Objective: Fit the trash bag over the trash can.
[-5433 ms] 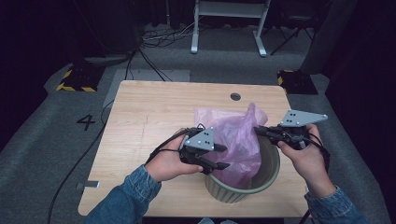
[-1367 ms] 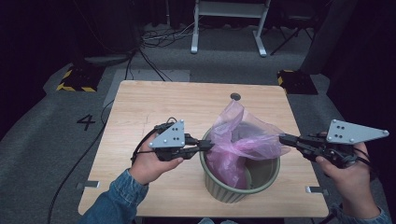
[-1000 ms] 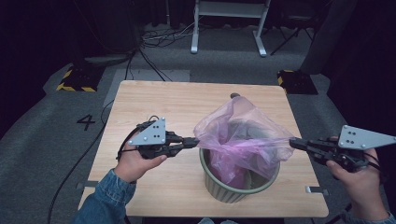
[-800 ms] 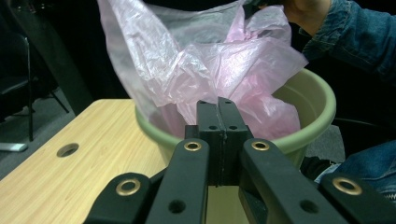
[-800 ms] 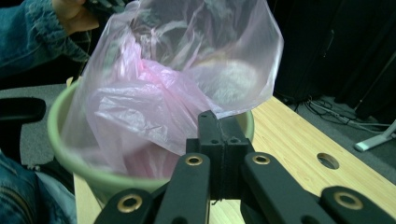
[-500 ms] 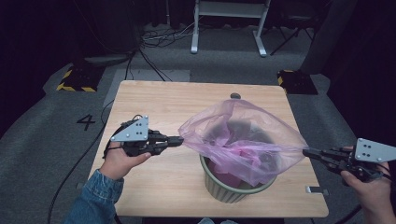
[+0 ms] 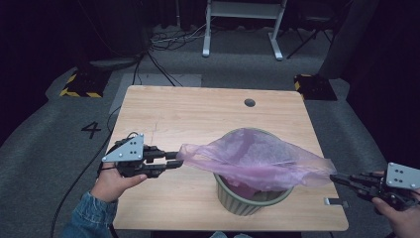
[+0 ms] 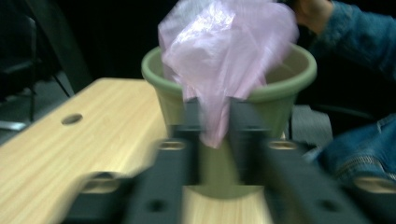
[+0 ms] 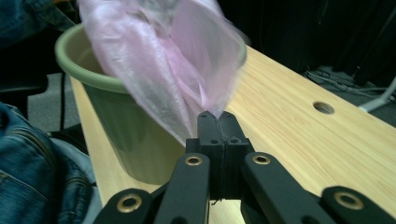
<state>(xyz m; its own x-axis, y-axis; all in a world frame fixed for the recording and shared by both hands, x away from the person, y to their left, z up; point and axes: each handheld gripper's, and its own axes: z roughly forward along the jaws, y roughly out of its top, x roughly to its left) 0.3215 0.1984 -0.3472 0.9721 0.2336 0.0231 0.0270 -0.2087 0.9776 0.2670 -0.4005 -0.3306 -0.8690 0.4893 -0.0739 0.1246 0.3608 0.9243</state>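
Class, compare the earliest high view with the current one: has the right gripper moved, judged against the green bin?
Yes. The right gripper has moved away from the green bin, out past the table edge, stretching the pink bag sideways.

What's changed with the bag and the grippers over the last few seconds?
Both grippers, left gripper and right gripper, moved outward from the green bin, stretching the pink bag wide and flat over its mouth. The left jaws have just been opening, bag edge between them; the right stays clamped. Bin and table unmoved.
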